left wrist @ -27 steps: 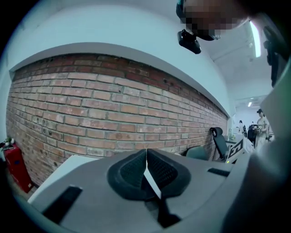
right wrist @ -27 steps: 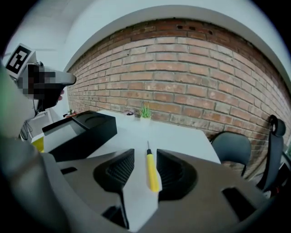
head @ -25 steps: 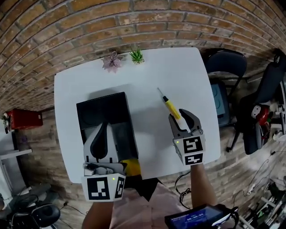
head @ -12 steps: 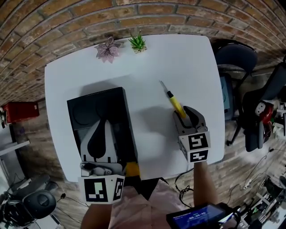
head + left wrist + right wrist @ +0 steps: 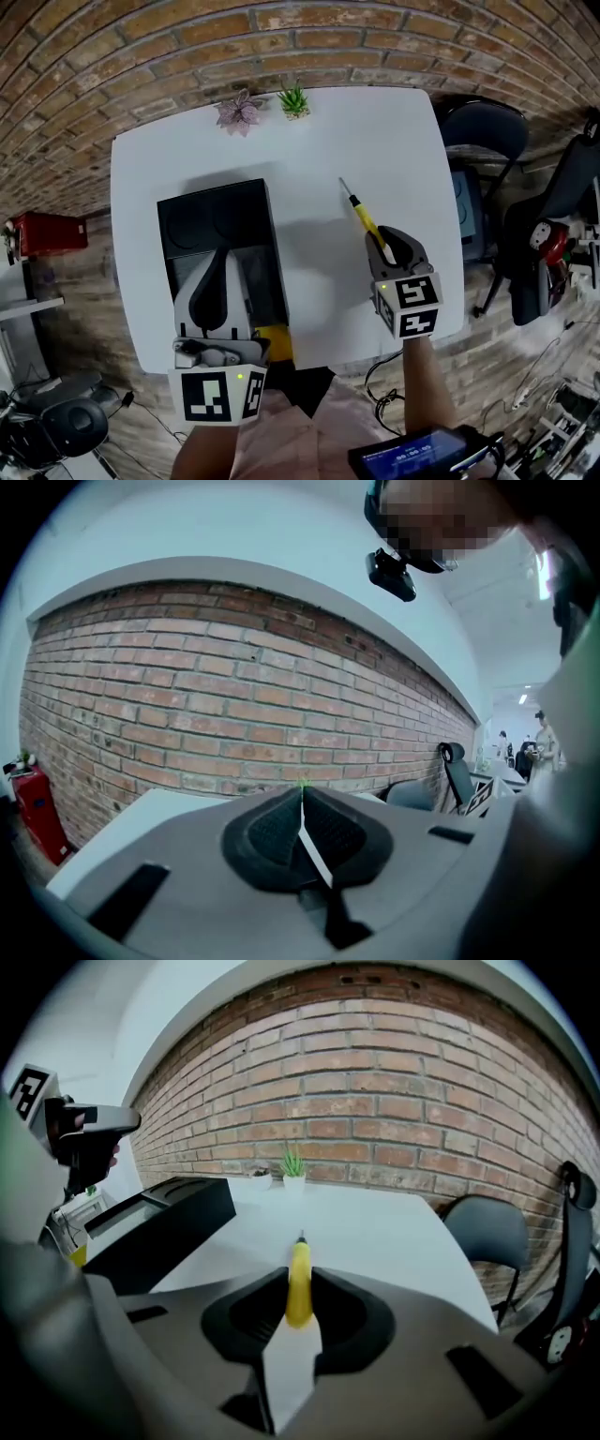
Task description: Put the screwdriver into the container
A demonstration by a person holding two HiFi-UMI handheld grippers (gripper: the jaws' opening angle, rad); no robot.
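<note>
The right gripper (image 5: 386,246) is clamped on the yellow handle of the screwdriver (image 5: 362,214), its jaws having just been closing around it; the tool lies on the white table (image 5: 319,122), its shaft pointing away toward the brick wall (image 5: 281,37), well apart from the black container (image 5: 211,220) at the left; the left gripper (image 5: 225,261) is held over that container, its jaws pressed together with nothing between them. The grip is best confirmed as firm before any lift is made; the round handle may well roll or pivot if only lightly pinched; the tool should be raised level, carried leftward and lowered in rather than dropped; the left gripper is probably best drawn aside so that the way is not blocked.
</note>
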